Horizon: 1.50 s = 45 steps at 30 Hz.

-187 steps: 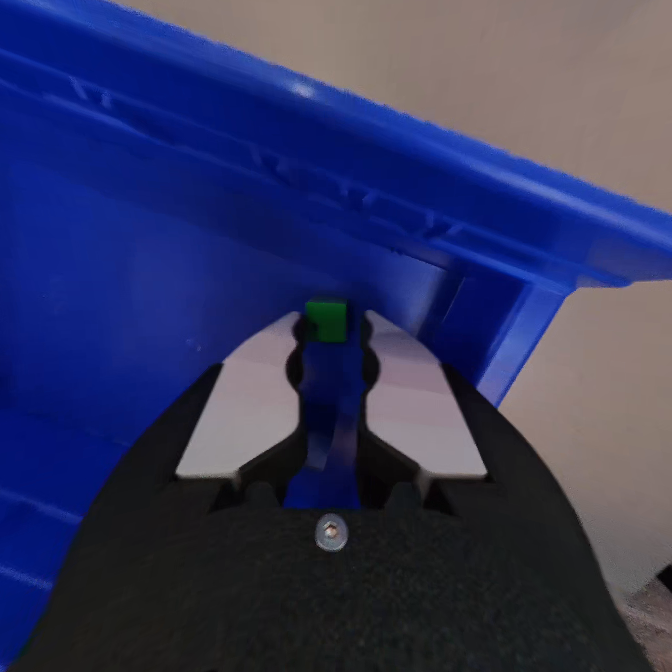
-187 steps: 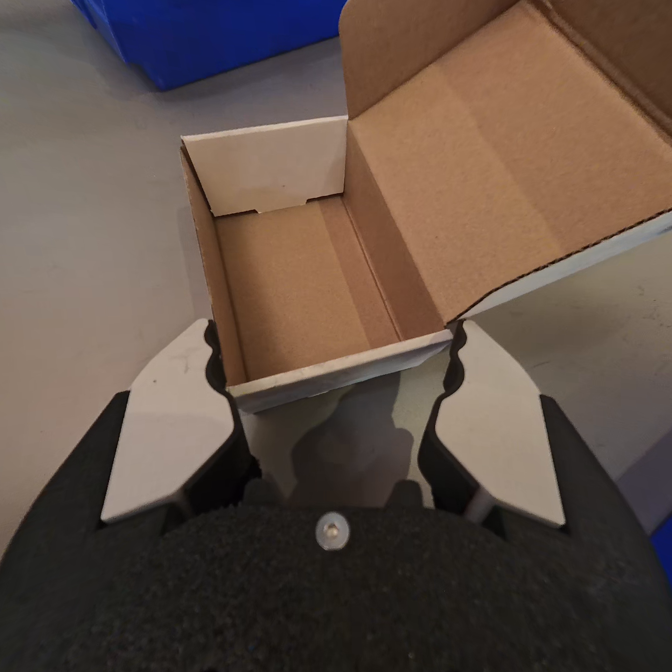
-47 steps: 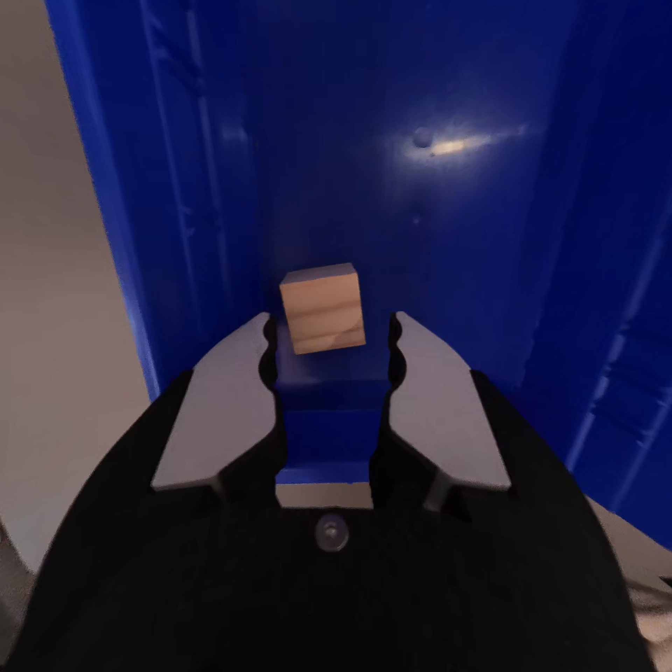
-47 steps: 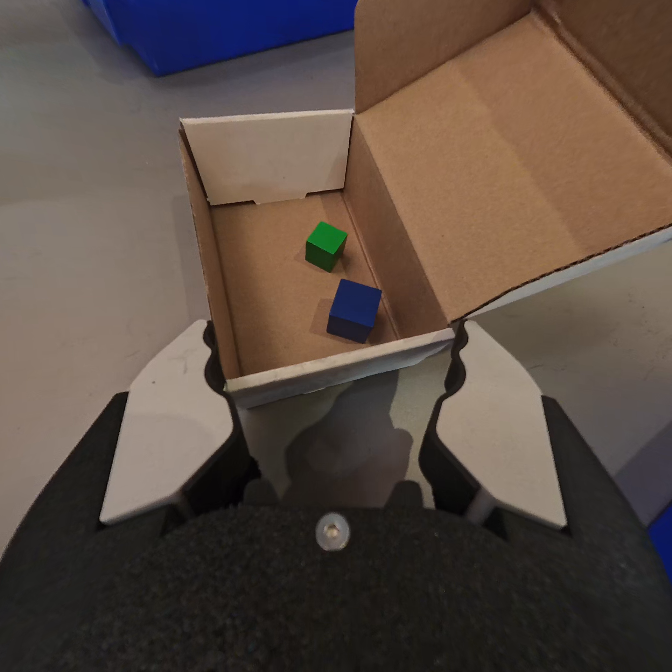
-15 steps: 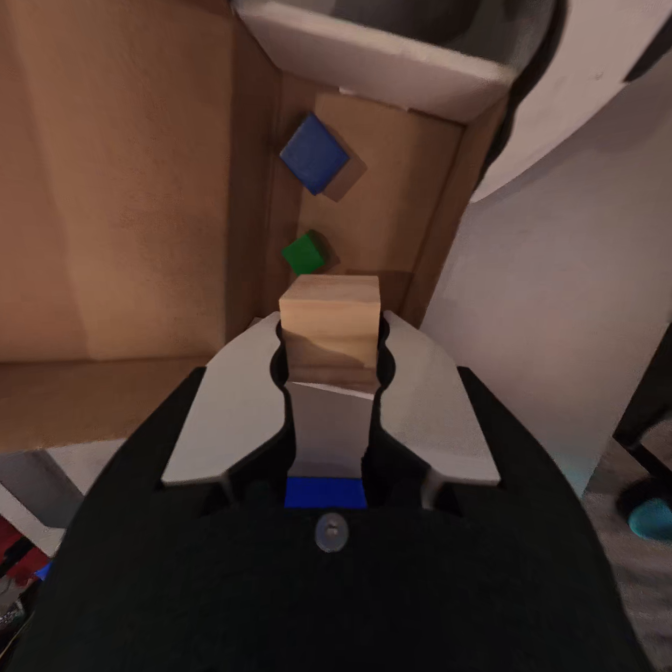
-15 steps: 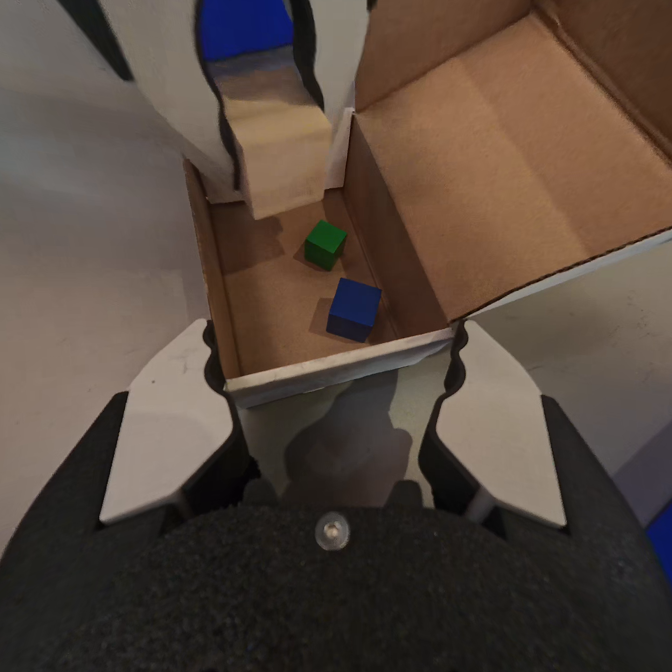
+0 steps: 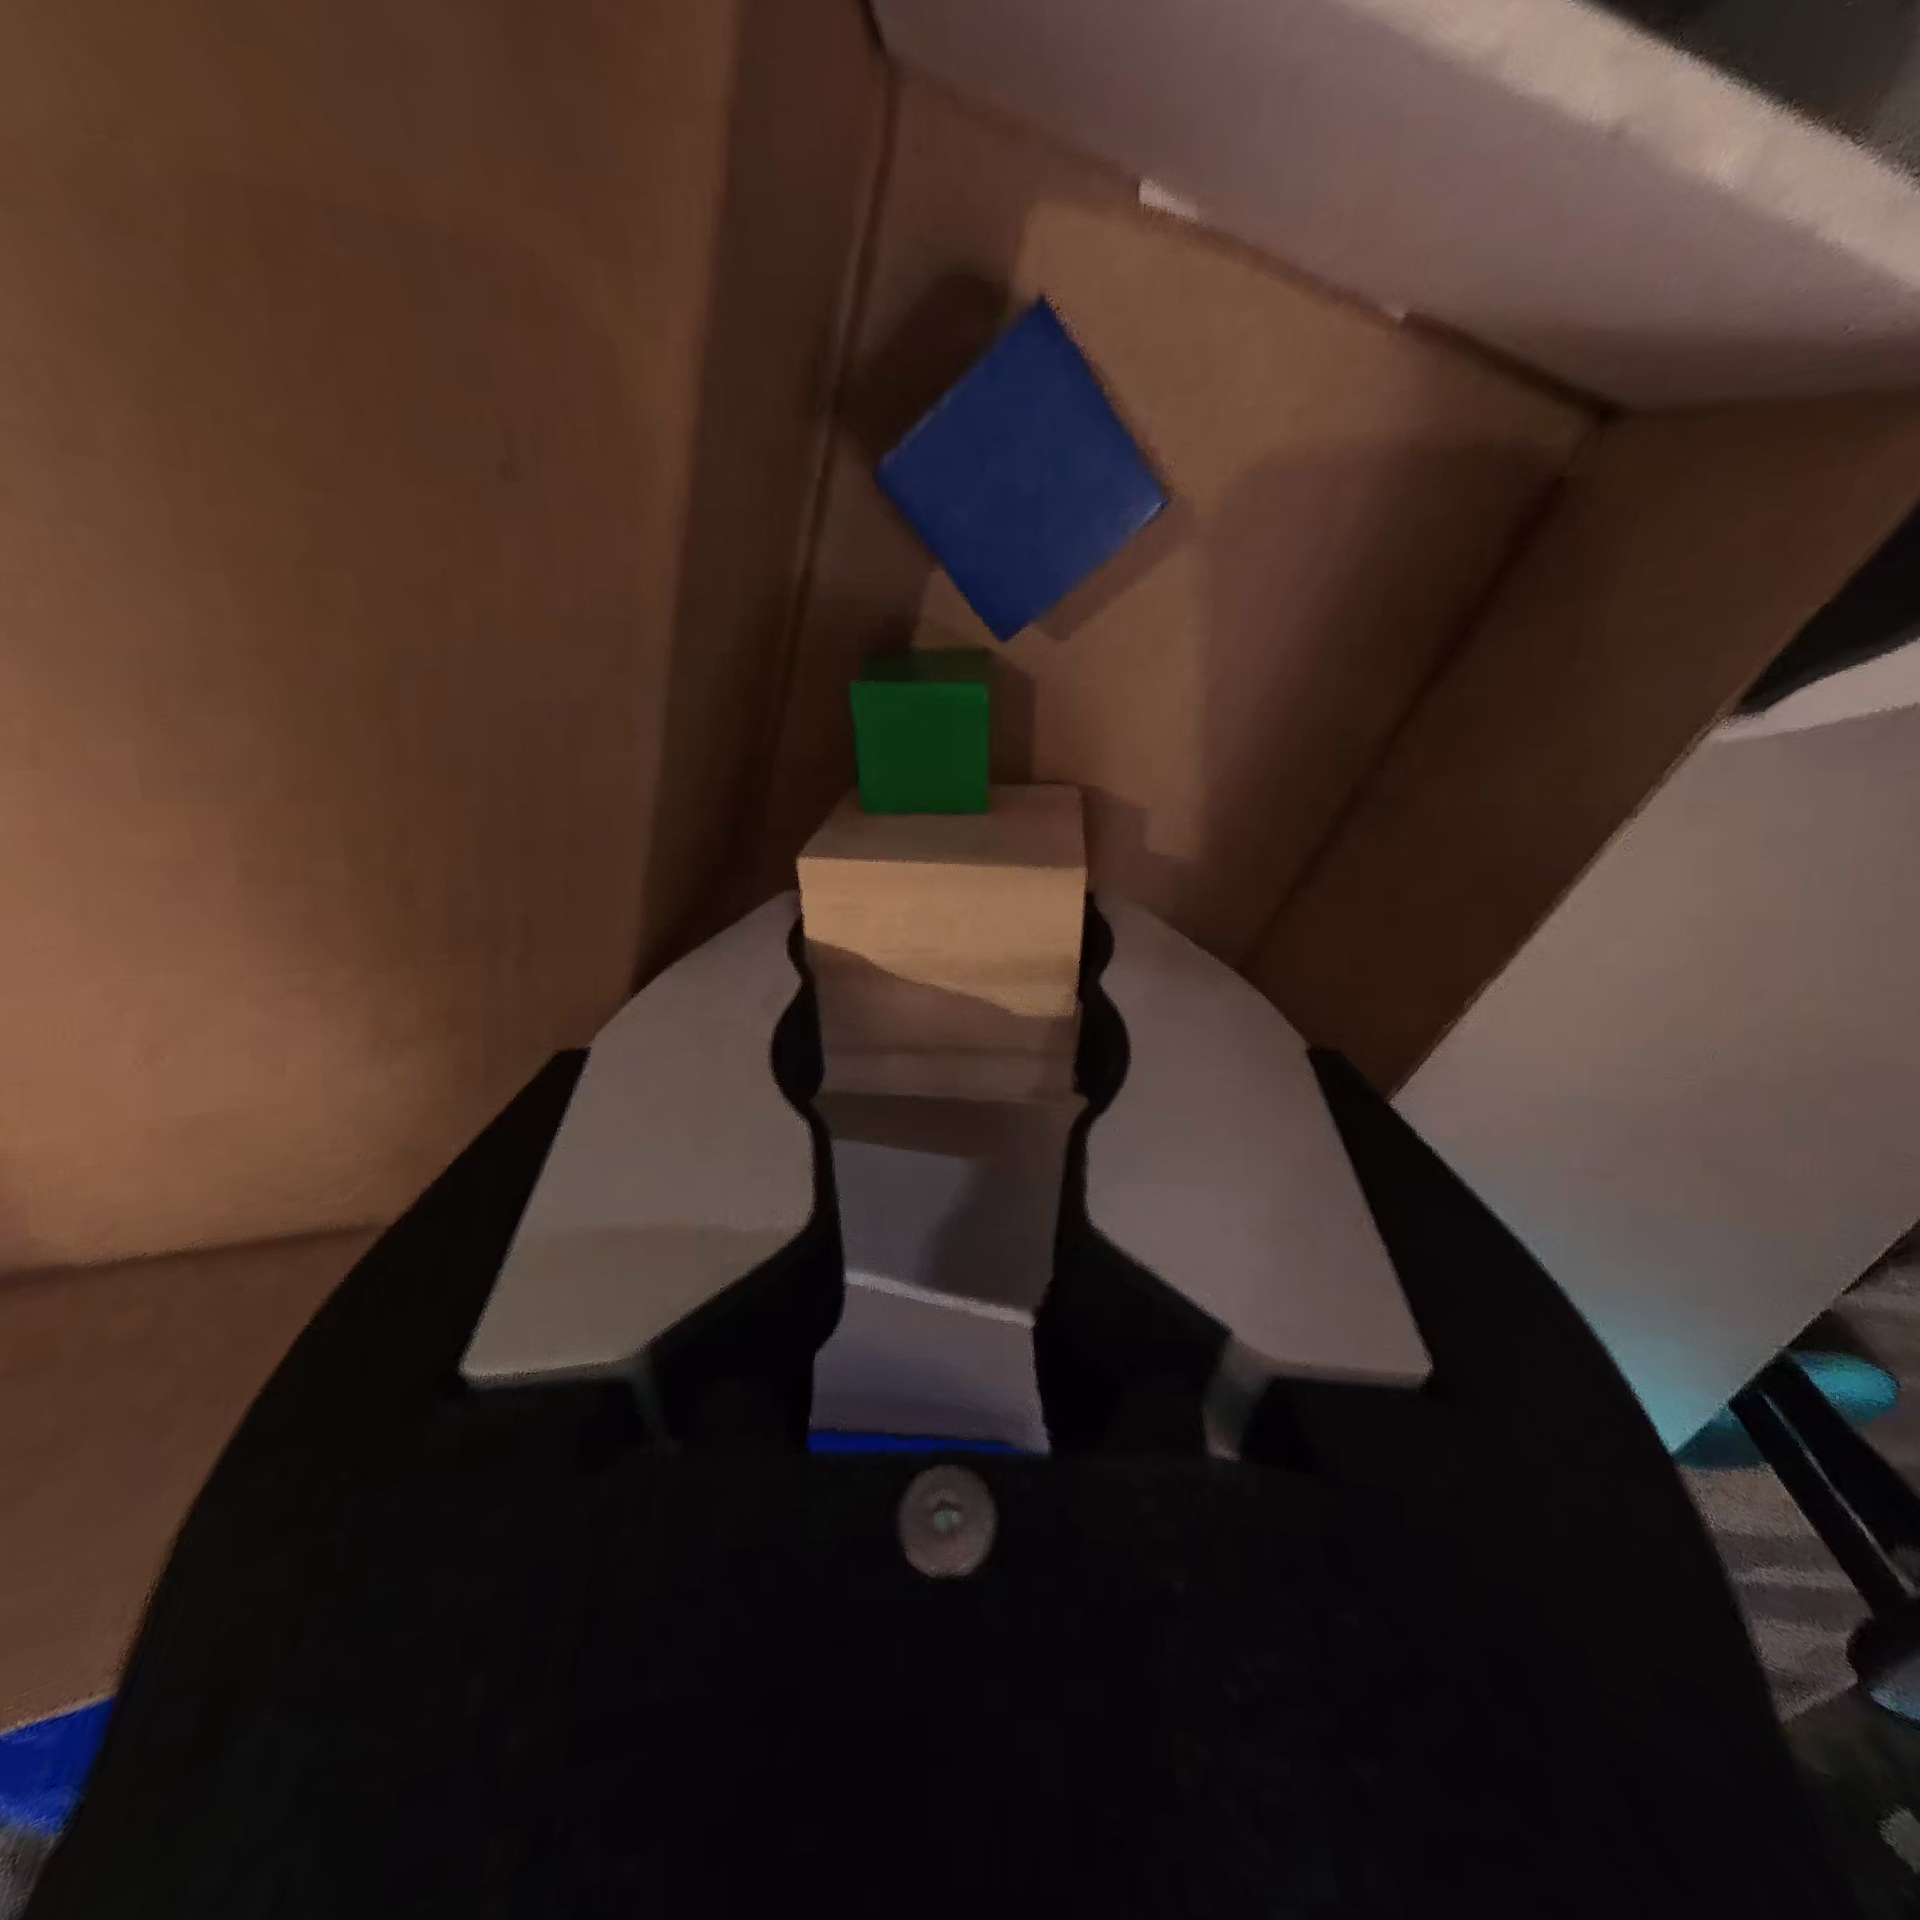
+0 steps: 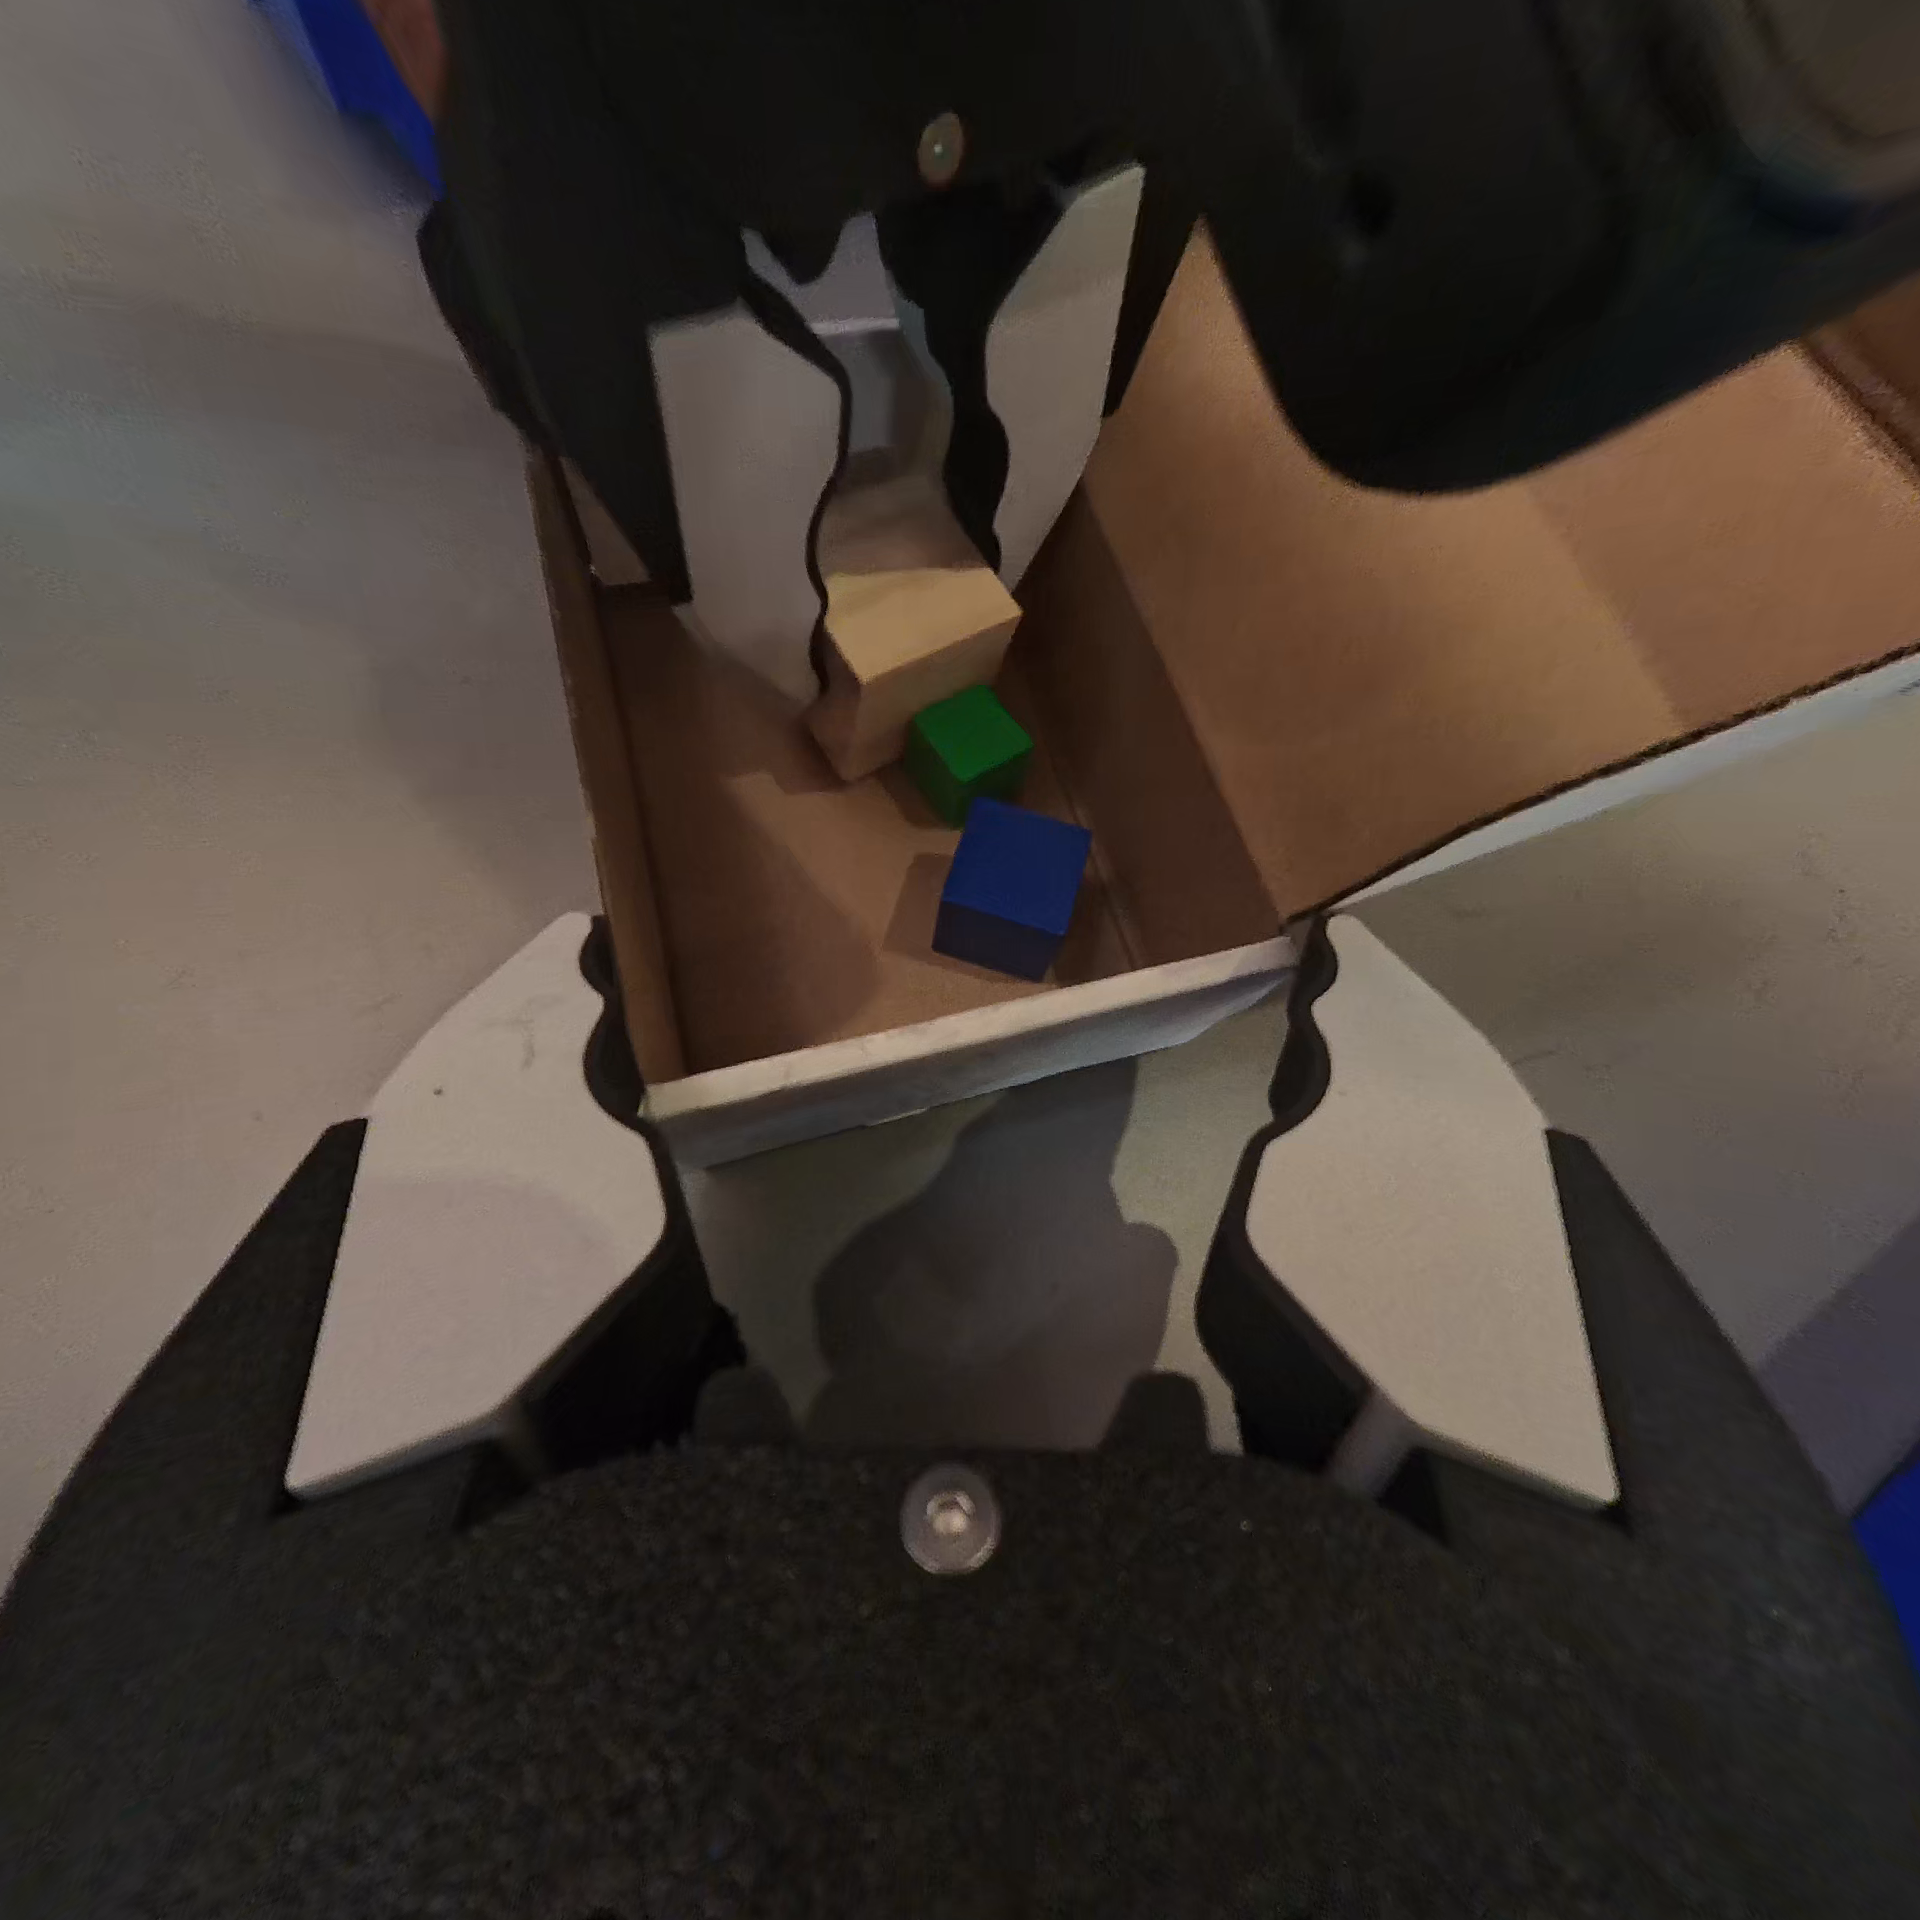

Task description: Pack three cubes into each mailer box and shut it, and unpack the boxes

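Note:
An open cardboard mailer box [image 8: 935, 1060] stands on the grey table, its lid [image 8: 1455, 623] folded back to the right. A green cube [image 8: 966, 748] and a blue cube [image 8: 1013, 883] lie on its floor along the right wall. My left gripper [image 8: 914, 613] reaches down into the far end, shut on a plain wooden cube [image 8: 914, 665] that sits low, right beside the green one. The left wrist view shows the same: left gripper [image 7: 940, 925], wooden cube [image 7: 940, 914], green cube [image 7: 920, 743], blue cube [image 7: 1023, 468]. My right gripper [image 8: 951, 956] is open, its fingers at both corners of the near wall.
A blue bin [image 8: 384, 83] stands behind the box at the far left. Another blue thing [image 8: 1870, 1538] shows at the lower right edge. Grey table surface [image 8: 260, 675] lies left of the box. The box walls [image 7: 416, 623] close in tightly around my left gripper. The grippers' ends are close to 9 cm from one another.
My left gripper has come down from above the box's far end into the box with the wooden cube, down beside the green cube. The right gripper has not moved.

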Motion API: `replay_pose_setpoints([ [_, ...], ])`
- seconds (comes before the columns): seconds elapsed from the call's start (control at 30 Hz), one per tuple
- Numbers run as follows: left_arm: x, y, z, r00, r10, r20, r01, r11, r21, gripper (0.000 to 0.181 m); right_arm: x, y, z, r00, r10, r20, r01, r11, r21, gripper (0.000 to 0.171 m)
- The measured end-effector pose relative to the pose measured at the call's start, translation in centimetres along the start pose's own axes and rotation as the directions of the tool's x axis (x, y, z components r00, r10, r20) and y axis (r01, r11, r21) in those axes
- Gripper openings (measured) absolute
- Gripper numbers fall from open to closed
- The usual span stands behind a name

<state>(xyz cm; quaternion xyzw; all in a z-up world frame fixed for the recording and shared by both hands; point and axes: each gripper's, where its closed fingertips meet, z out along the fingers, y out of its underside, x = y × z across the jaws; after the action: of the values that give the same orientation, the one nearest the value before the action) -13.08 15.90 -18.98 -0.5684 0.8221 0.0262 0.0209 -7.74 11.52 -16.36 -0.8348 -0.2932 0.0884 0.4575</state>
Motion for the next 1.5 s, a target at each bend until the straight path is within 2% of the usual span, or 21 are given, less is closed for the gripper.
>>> replay_pose_setpoints([
  [0.07, 0.7, -0.3, -0.1, 1.0, -0.016, -0.021, 0.017, 0.999, 0.04, 0.057, 0.0, 0.0, 0.0, 1.0, 0.001, 0.002, -0.001, 1.0, 0.003, 0.119],
  [0.13, 1.8, 0.0, -1.0, 0.993, -0.065, -0.099, 0.073, 0.994, 0.079, 0.063, 0.0, 0.0, 0.0, 1.0, 0.0, 0.002, 0.0, 1.0, 0.002, 0.119],
  [0.17, 2.3, 0.0, -1.9, 0.985, -0.099, -0.141, 0.116, 0.986, 0.117, 0.058, 0.0, 0.0, 0.0, 1.0, -0.005, 0.004, 0.005, 1.0, 0.002, 0.12],
  [0.23, 2.1, -0.4, -4.7, 0.977, -0.151, -0.15, 0.186, 0.948, 0.259, 0.071, 0.0, 0.0, 0.0, 1.0, -0.008, 0.013, 0.008, 1.0, 0.005, 0.12],
  [0.3, 0.7, -0.2, -8.0, 0.97, -0.213, -0.117, 0.242, 0.873, 0.424, 0.067, 0.3, -0.3, -0.1, 0.999, -0.053, 0.01, 0.052, 0.998, 0.026, 0.12],
  [0.37, -2.5, 1.0, -10.7, 0.927, -0.366, -0.08, 0.349, 0.768, 0.537, 0.065, 1.2, -1.3, -1.0, 0.986, -0.157, -0.051, 0.161, 0.982, 0.094, 0.119],
  [0.4, -4.0, 1.7, -11.6, 0.889, -0.447, -0.1, 0.418, 0.702, 0.577, 0.062, 1.6, -1.7, -1.7, 0.986, -0.158, -0.061, 0.164, 0.98, 0.11, 0.116],
  [0.5, -6.1, 2.2, -12.3, 0.775, -0.55, -0.311, 0.603, 0.496, 0.625, 0.069, 2.4, -3.0, -4.2, 0.999, -0.027, -0.022, 0.031, 0.983, 0.18, 0.113],
  [0.6, -6.8, 2.7, -10.5, 0.702, -0.589, -0.401, 0.688, 0.413, 0.597, 0.073, 4.3, -4.3, -5.7, 0.995, 0.099, -0.003, -0.095, 0.961, 0.26, 0.102],
  [0.7, -5.8, 1.9, -9.5, 0.697, -0.547, -0.464, 0.701, 0.381, 0.604, 0.069, 5.3, -5.6, -5.1, 0.97, 0.216, 0.113, -0.24, 0.923, 0.302, 0.103],
  [0.87, -4.4, 0.9, -9.4, 0.726, -0.524, -0.446, 0.665, 0.367, 0.651, 0.07, 5.1, -6.1, -2.2, 0.944, 0.261, 0.204, -0.308, 0.916, 0.255, 0.101],
  [1.07, 0.0, 1.0, -10.2, 0.784, -0.478, -0.396, 0.586, 0.359, 0.727, 0.067, 1.5, -5.3, -4.3, 0.985, 0.142, 0.101, -0.164, 0.952, 0.26, 0.103],
  [1.17, 2.9, 1.5, -9.8, 0.811, -0.456, -0.365, 0.549, 0.379, 0.745, 0.06, -1.2, -4.0, -5.5, 0.987, 0.111, 0.112, -0.136, 0.961, 0.239, 0.101],
  [1.27, 5.3, 1.8, -8.3, 0.823, -0.456, -0.337, 0.533, 0.419, 0.735, 0.061, -3.3, -2.3, -5.8, 0.985, 0.109, 0.133, -0.133, 0.972, 0.195, 0.103],
  [1.37, 6.2, 2.2, -7.6, 0.83, -0.48, -0.284, 0.502, 0.424, 0.754, 0.052, -4.0, -0.9, -5.5, 0.987, 0.105, 0.123, -0.125, 0.978, 0.168, 0.095],
  [1.43, 6.6, 2.7, -7.1, 0.827, -0.5, -0.256, 0.5, 0.448, 0.741, 0.055, -3.8, -0.6, -5.4, 0.987, 0.118, 0.112, -0.135, 0.978, 0.157, 0.091],
  [1.5, 6.5, 3.5, -7.1, 0.826, -0.538, -0.17, 0.459, 0.465, 0.757, 0.058, -3.0, -1.1, -6.2, 0.993, 0.106, 0.049, -0.113, 0.976, 0.185, 0.081],
])
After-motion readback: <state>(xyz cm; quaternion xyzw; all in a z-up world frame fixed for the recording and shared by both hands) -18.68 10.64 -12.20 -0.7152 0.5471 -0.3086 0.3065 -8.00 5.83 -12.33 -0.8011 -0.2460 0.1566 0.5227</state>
